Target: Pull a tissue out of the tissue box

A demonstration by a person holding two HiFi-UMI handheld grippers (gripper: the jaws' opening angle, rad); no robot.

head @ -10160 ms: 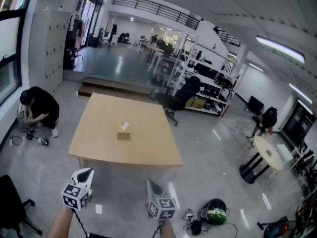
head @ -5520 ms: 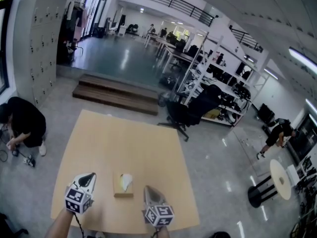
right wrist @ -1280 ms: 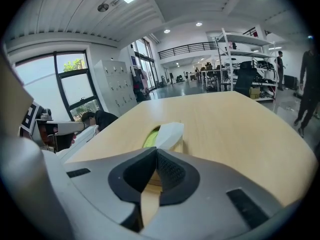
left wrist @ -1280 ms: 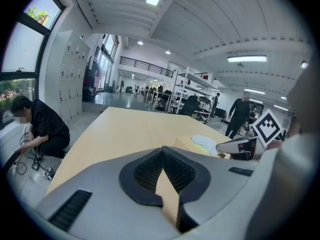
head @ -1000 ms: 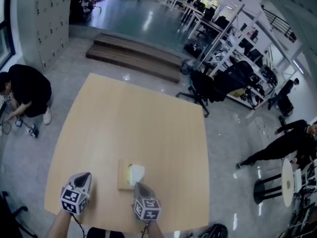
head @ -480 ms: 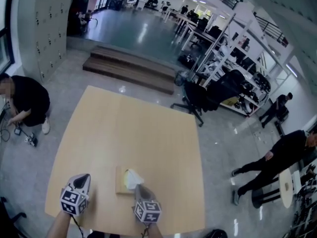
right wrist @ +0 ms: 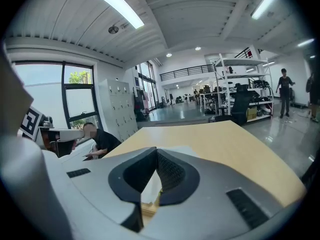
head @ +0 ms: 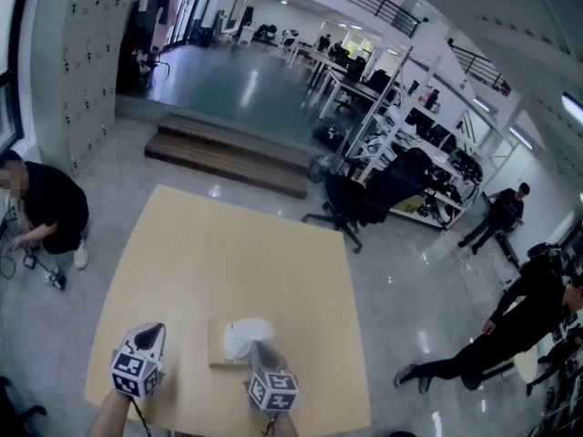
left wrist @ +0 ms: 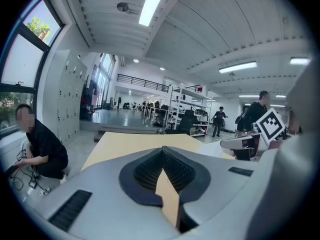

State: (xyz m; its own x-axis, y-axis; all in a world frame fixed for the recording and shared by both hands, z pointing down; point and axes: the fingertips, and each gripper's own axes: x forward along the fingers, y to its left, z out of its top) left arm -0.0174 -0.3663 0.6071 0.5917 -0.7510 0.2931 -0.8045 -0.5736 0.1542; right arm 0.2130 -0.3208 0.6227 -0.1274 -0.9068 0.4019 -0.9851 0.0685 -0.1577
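Tan tissue box on bench, near edge; white tissue sticks up from it at right gripper. Left gripper view: left gripper jaws together, empty. Right gripper view: jaws clamped on tissue, box below.

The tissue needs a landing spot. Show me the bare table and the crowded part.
Bare: the whole far half of the table, beyond the tissue box, and the strip from the right gripper to the table's right edge. Crowded: the near edge, where the left gripper, the box and the right gripper, shut on the tissue, bunch together.
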